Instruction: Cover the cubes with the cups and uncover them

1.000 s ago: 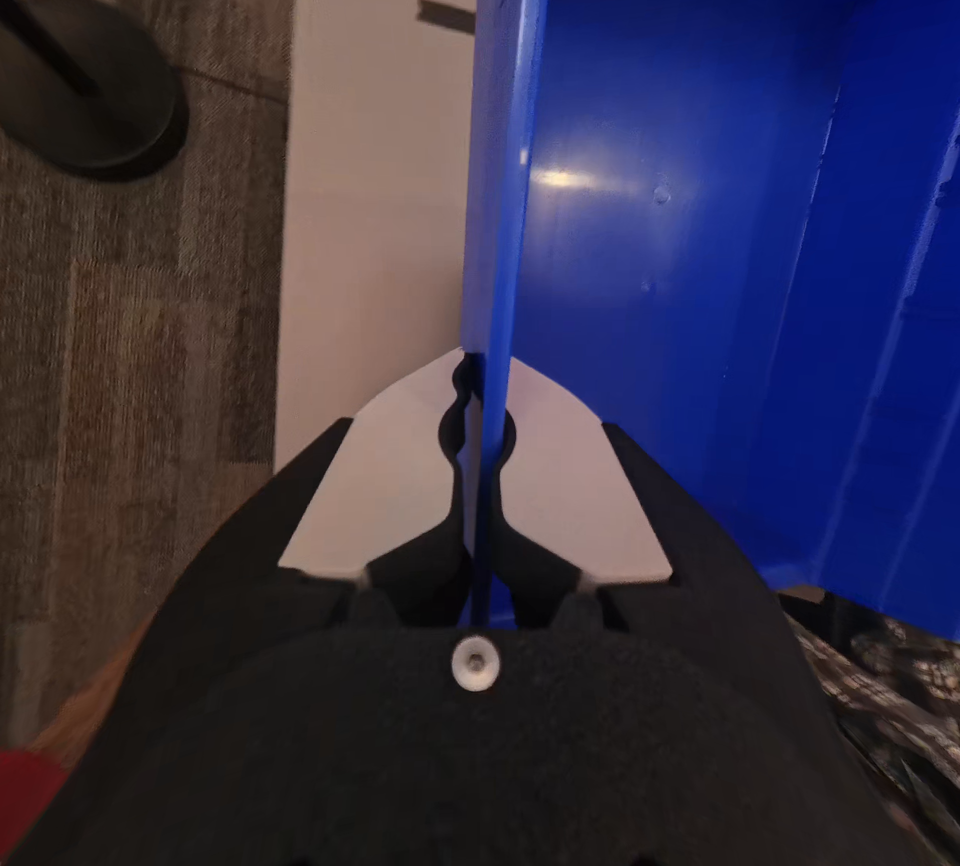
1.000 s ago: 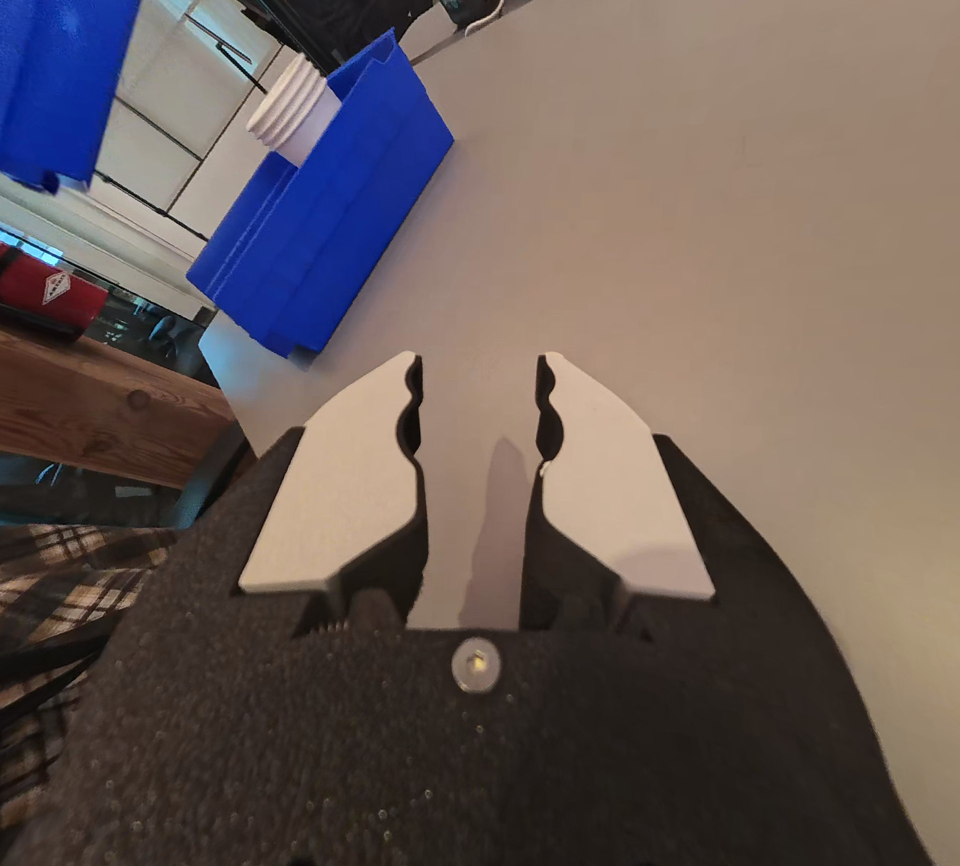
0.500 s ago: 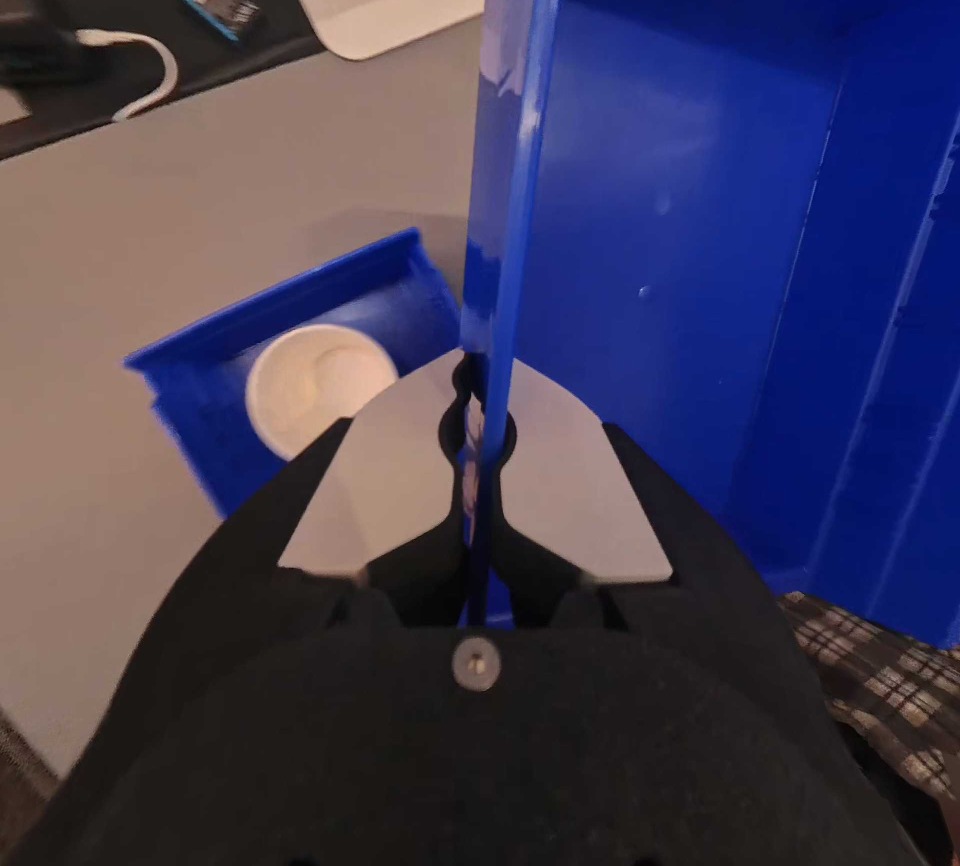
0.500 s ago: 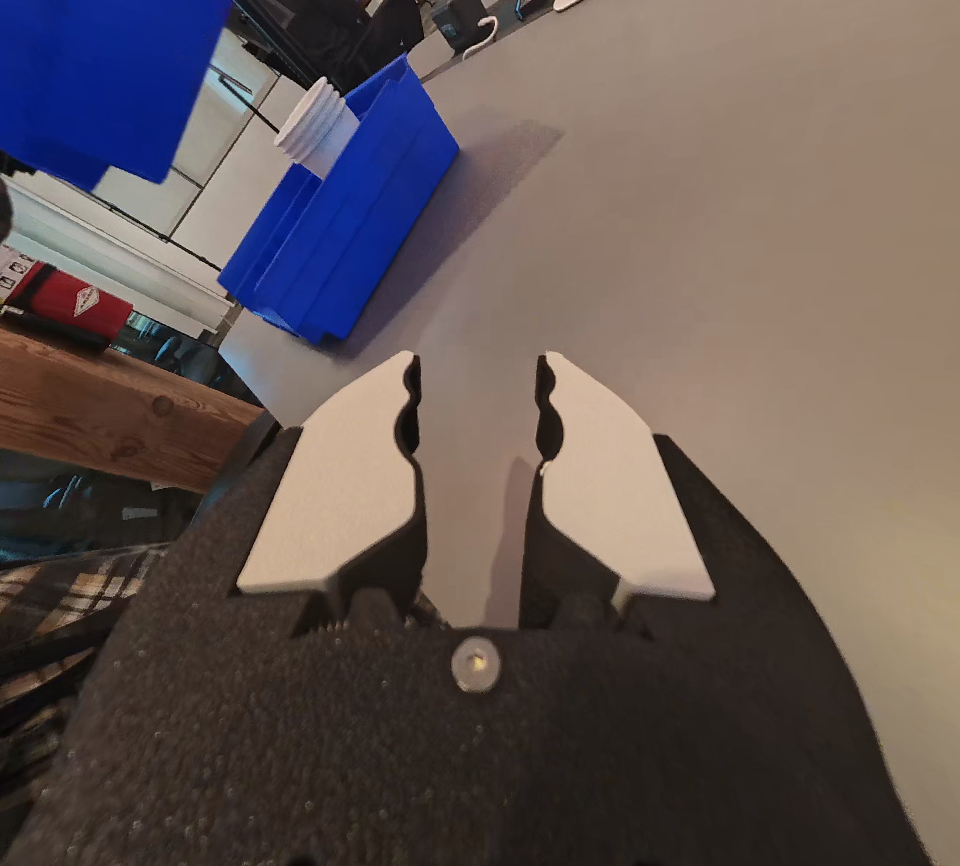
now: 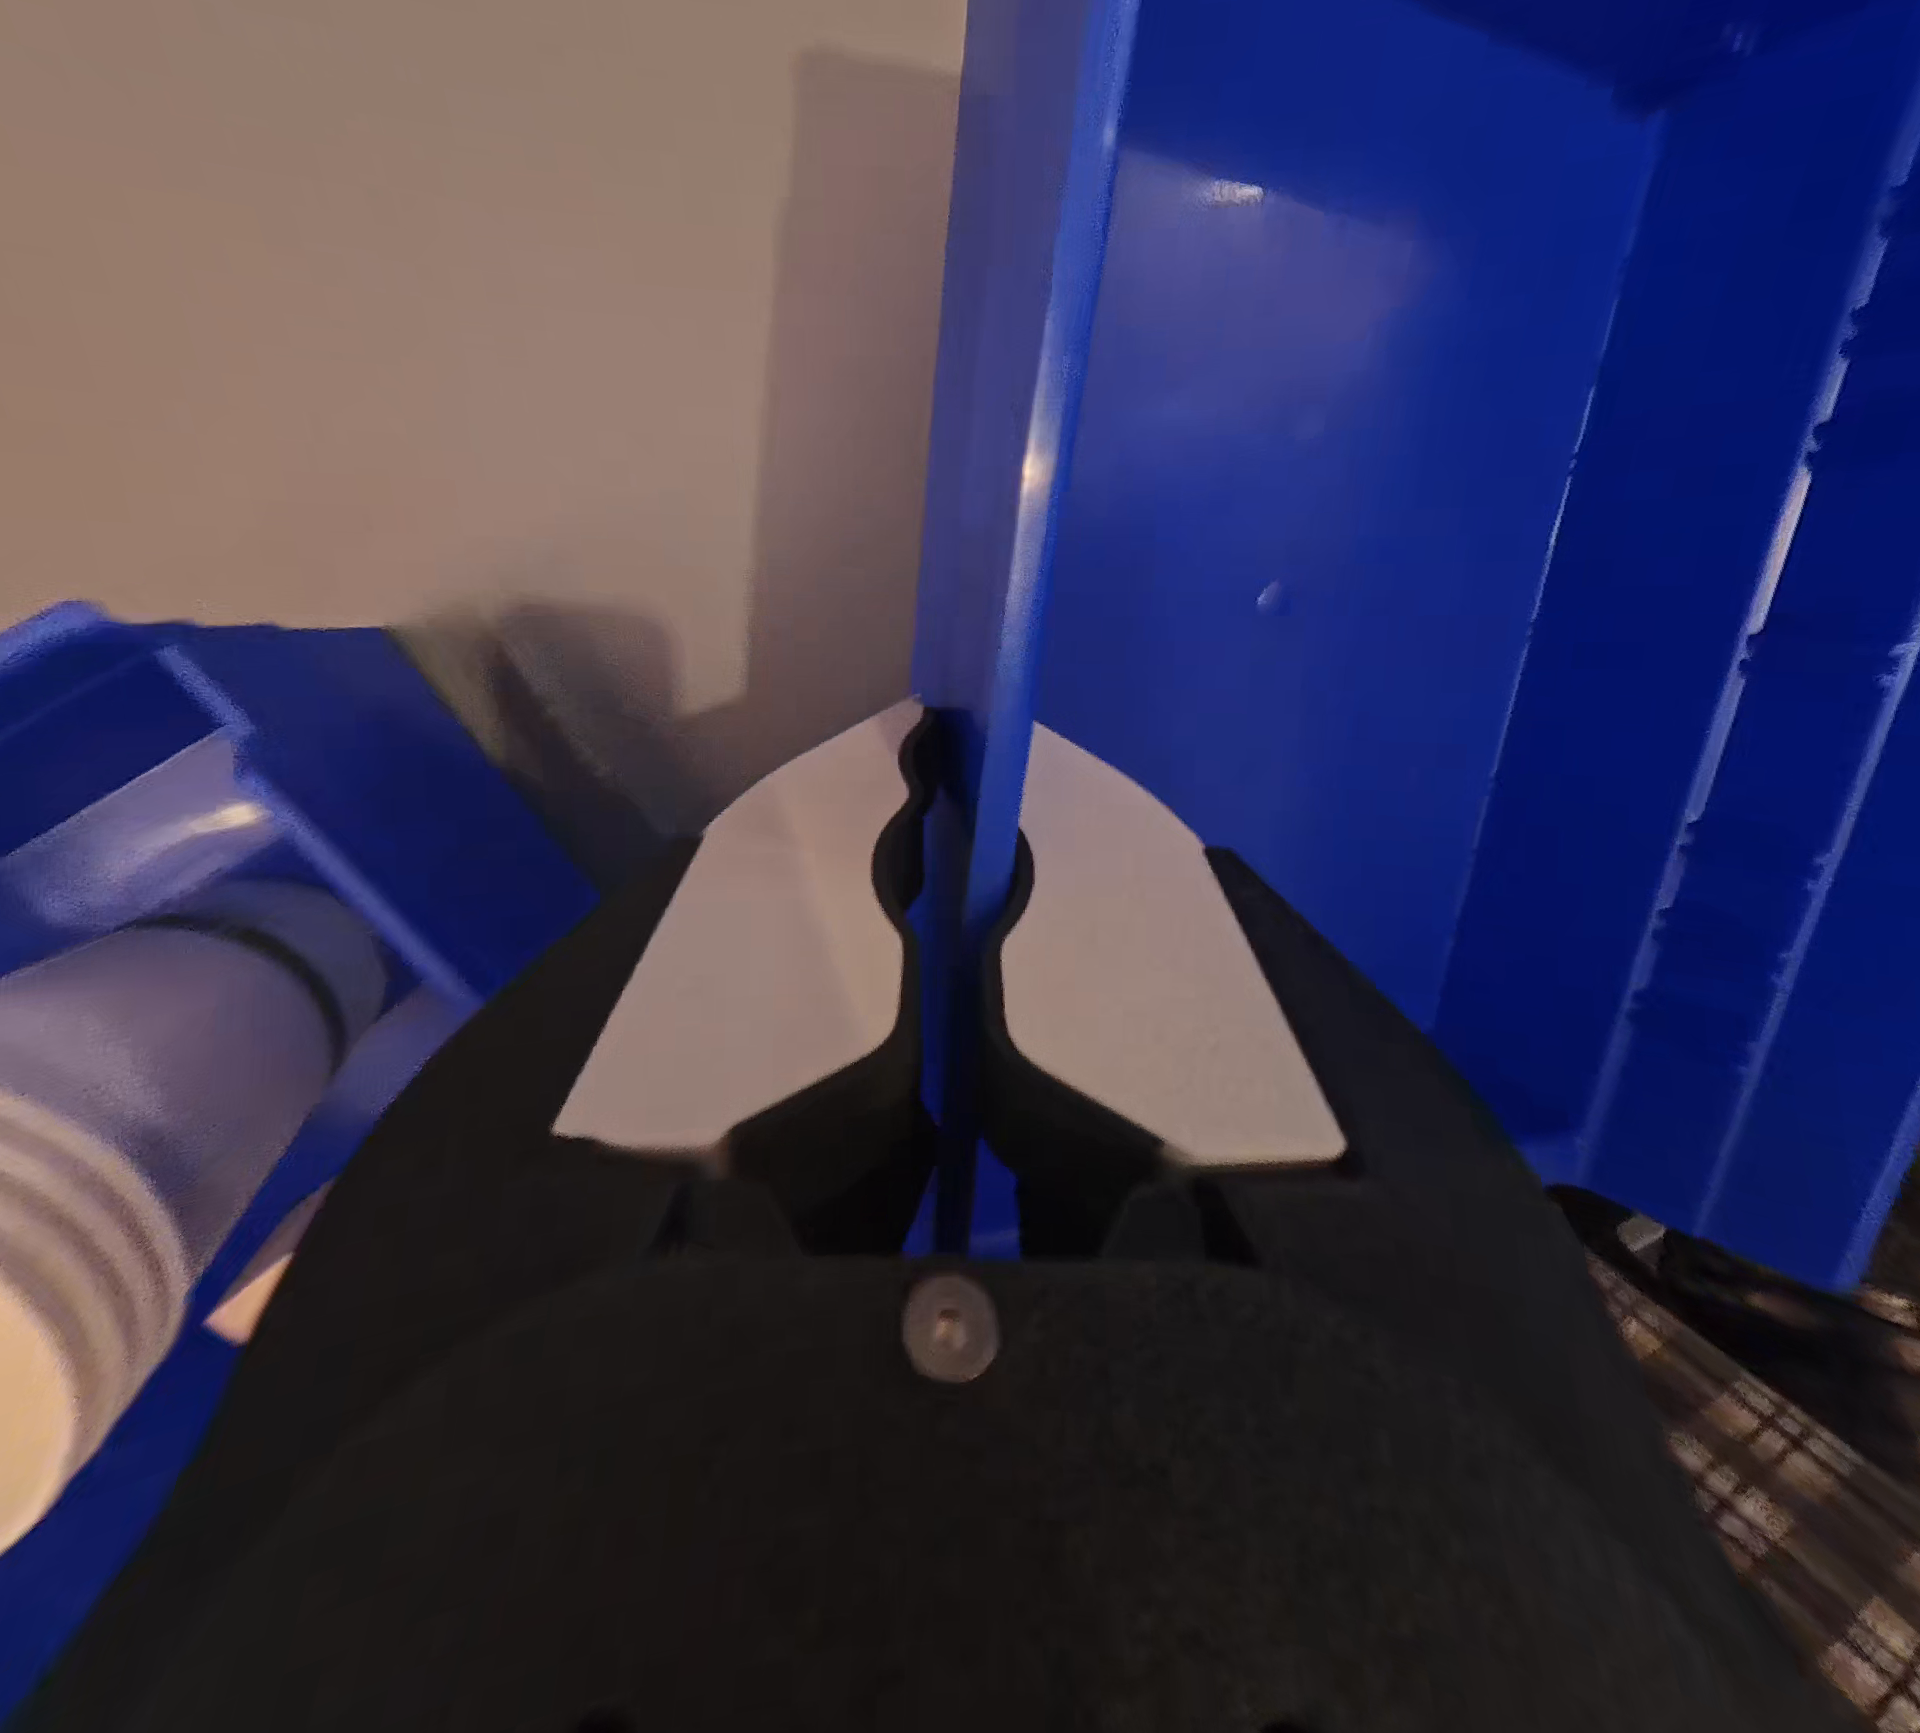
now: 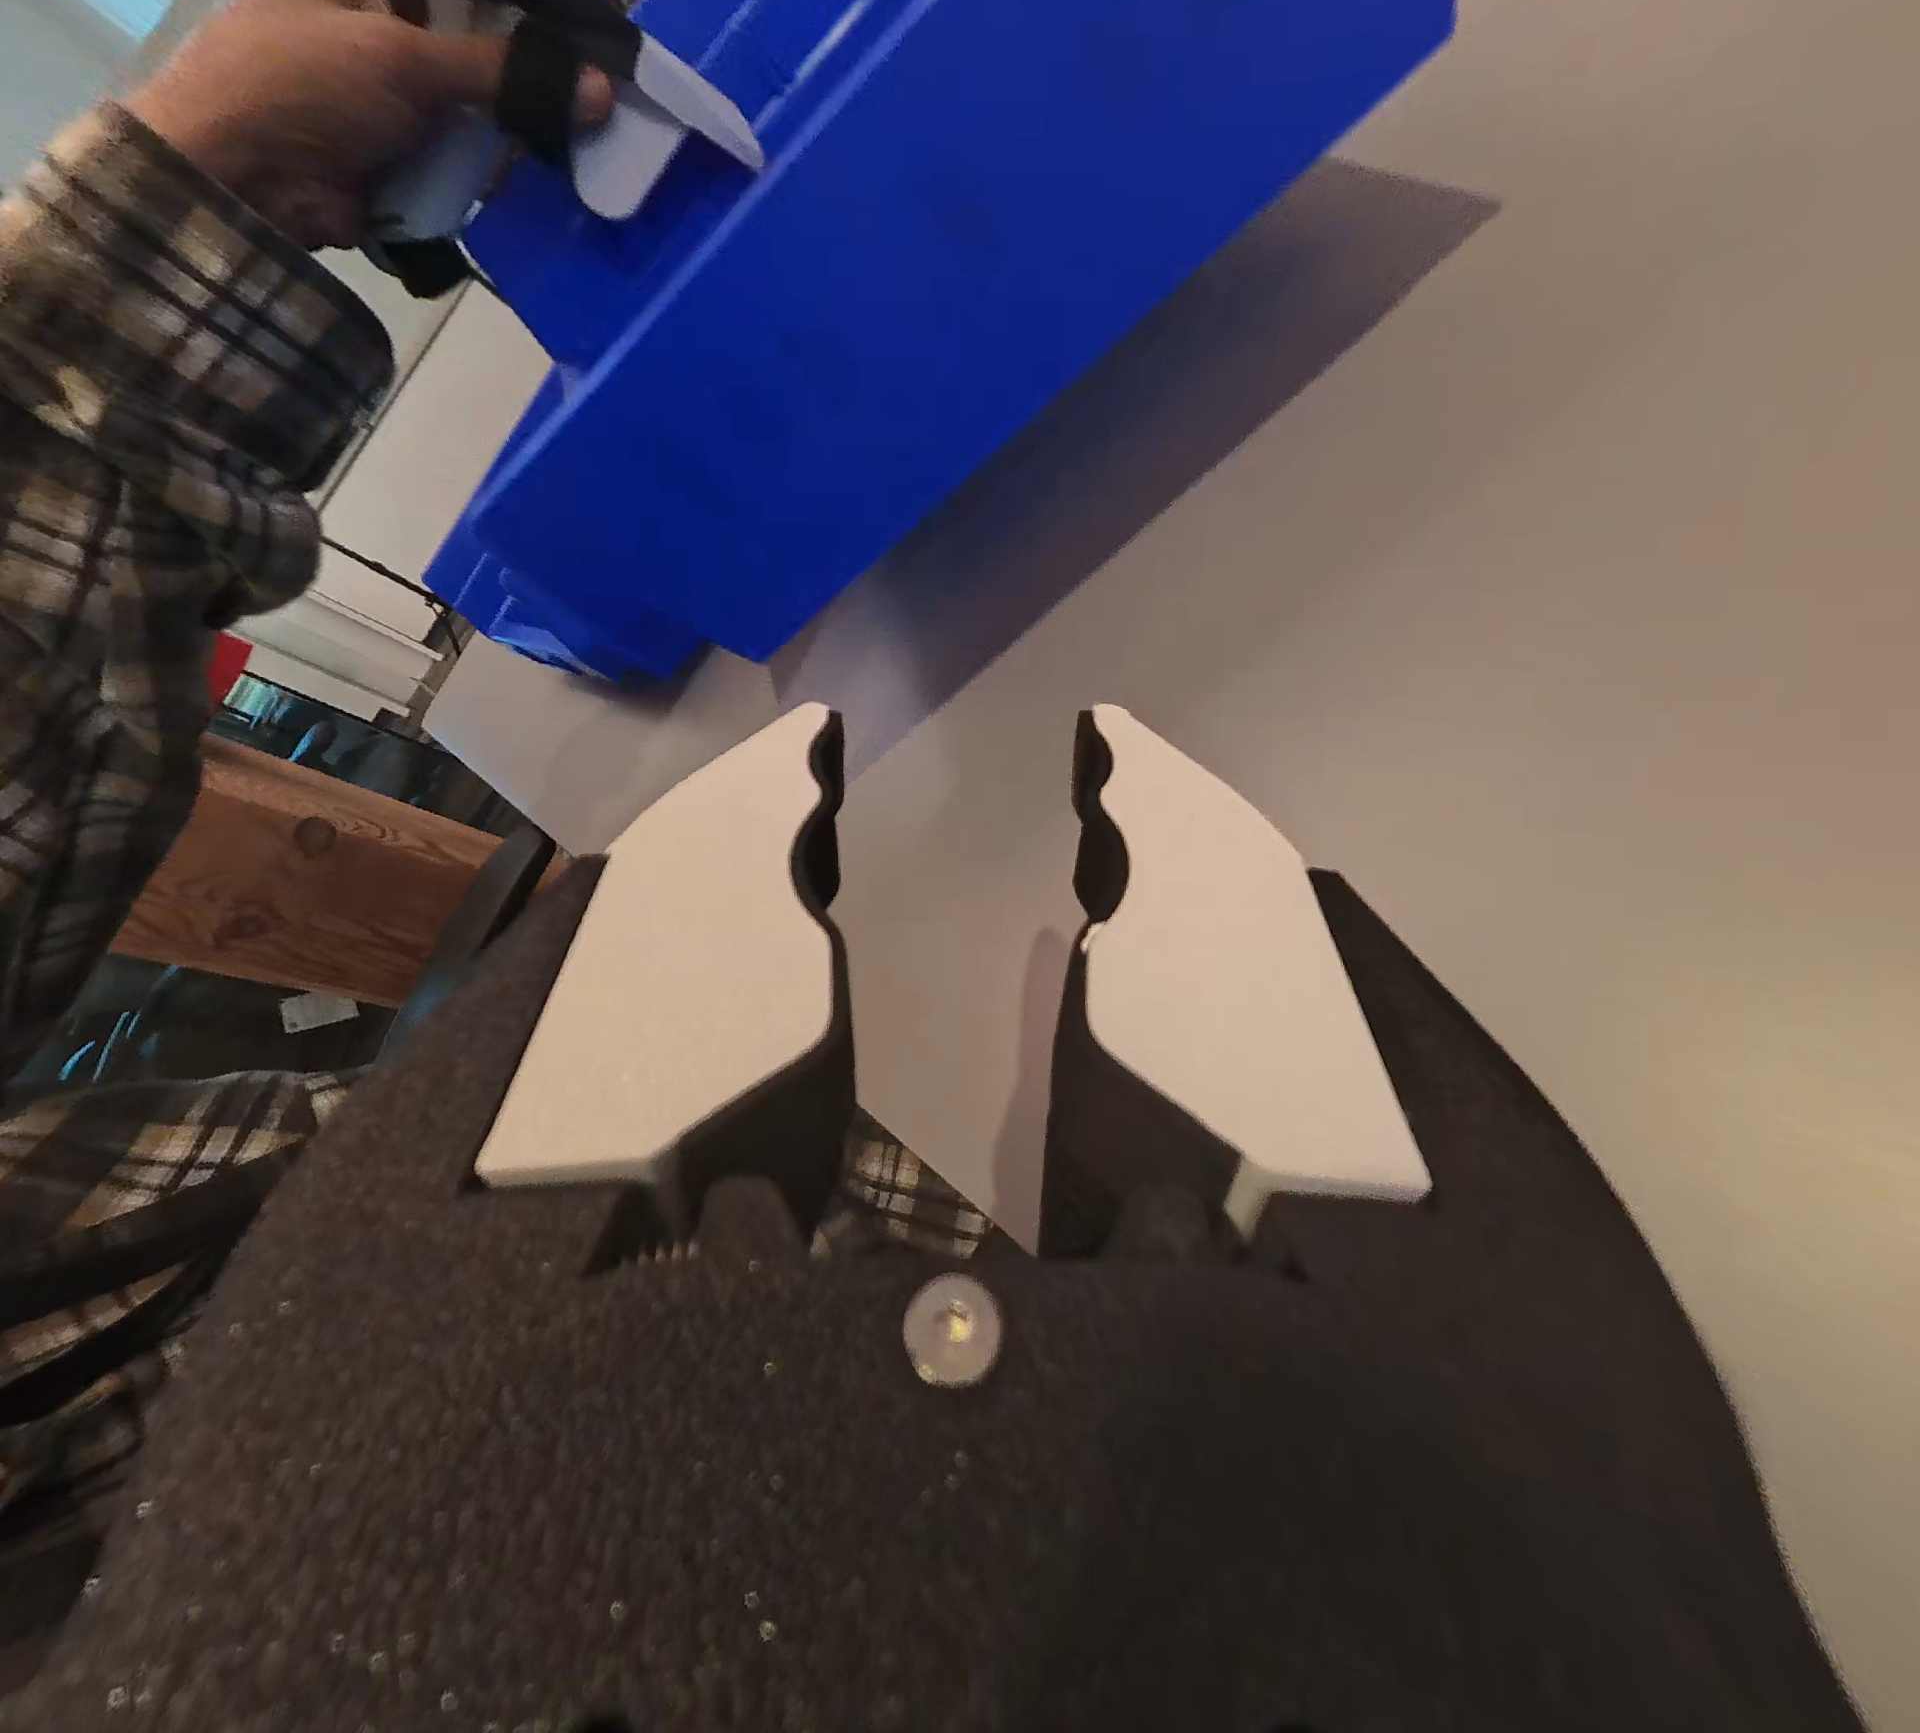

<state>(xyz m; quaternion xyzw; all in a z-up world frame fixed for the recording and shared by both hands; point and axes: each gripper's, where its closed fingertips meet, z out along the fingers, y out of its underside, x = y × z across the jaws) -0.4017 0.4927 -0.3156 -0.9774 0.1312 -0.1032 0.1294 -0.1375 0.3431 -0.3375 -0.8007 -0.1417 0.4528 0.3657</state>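
My left gripper point(image 5: 961, 727) is shut on the thin side wall of an empty blue bin point(image 5: 1299, 488) and holds it over the grey table point(image 5: 416, 229). In the right wrist view this bin point(image 6: 935, 229) hangs tilted above the table, casting a shadow, with the left gripper point(image 6: 675, 145) clamped on its rim. A stack of white cups point(image 5: 125, 1060) lies blurred in a second blue bin point(image 5: 395, 748) at the lower left. My right gripper point(image 6: 956, 727) is open and empty, low over the table point(image 6: 1558, 644). No cubes are in view.
A person's hand point(image 6: 312, 94) and plaid sleeve point(image 6: 135, 436) hold the left gripper. The second bin's end point(image 6: 551, 613) shows under the lifted one, near the table's edge. A wooden bench point(image 6: 291, 873) stands beyond that edge.
The left gripper has swung the held bin over the table toward the right gripper. The bin with the cups has shifted to the lower left of the left wrist view. The right gripper stays open.
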